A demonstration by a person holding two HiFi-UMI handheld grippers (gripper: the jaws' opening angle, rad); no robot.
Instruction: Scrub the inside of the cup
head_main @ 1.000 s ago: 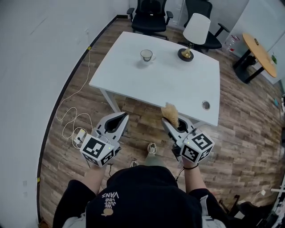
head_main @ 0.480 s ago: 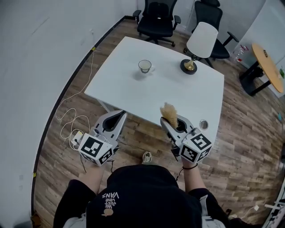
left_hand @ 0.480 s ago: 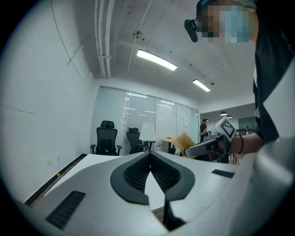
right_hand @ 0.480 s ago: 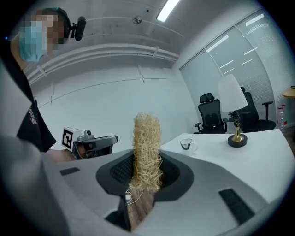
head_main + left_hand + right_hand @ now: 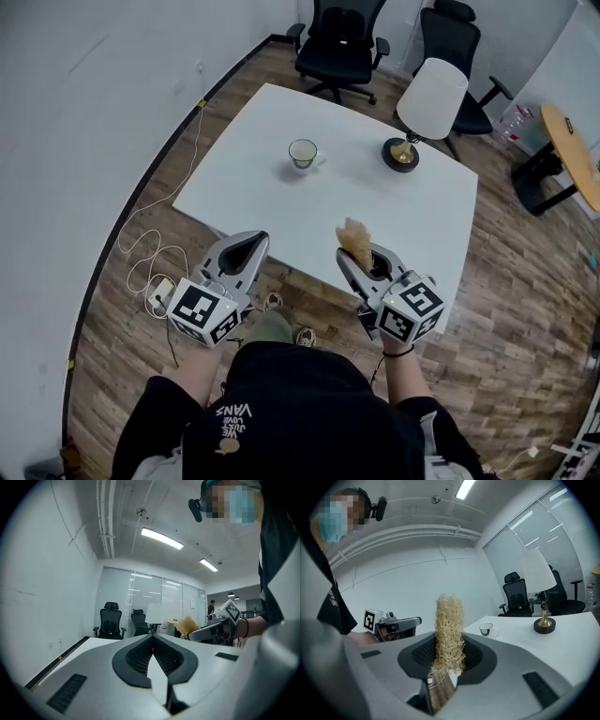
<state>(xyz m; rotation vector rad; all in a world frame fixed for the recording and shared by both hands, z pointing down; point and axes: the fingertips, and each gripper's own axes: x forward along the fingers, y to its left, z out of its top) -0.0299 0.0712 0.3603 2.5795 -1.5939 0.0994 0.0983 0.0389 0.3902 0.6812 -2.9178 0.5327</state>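
Your right gripper (image 5: 449, 641) is clamped on a straw-coloured loofah scrubber (image 5: 450, 625). Its fibrous head stands up past the jaw tips (the brown lower end sits down between the jaws). Your left gripper (image 5: 153, 638) has its jaws pressed together with nothing between them. You hold both grippers at the near edge of the white table (image 5: 375, 220), well apart from the cup (image 5: 303, 154). That cup stands upright toward the table's far side, with its handle to the right in the head view; what lies inside it is too small to tell. You have one cup, one scrubber and one lamp (image 5: 429, 101), whose white shade rises from a round dark base right of the cup, not touching it. Two black office chairs (image 5: 339, 37) stand beyond the table, and one round wooden table (image 5: 577, 155) stands off to the right.
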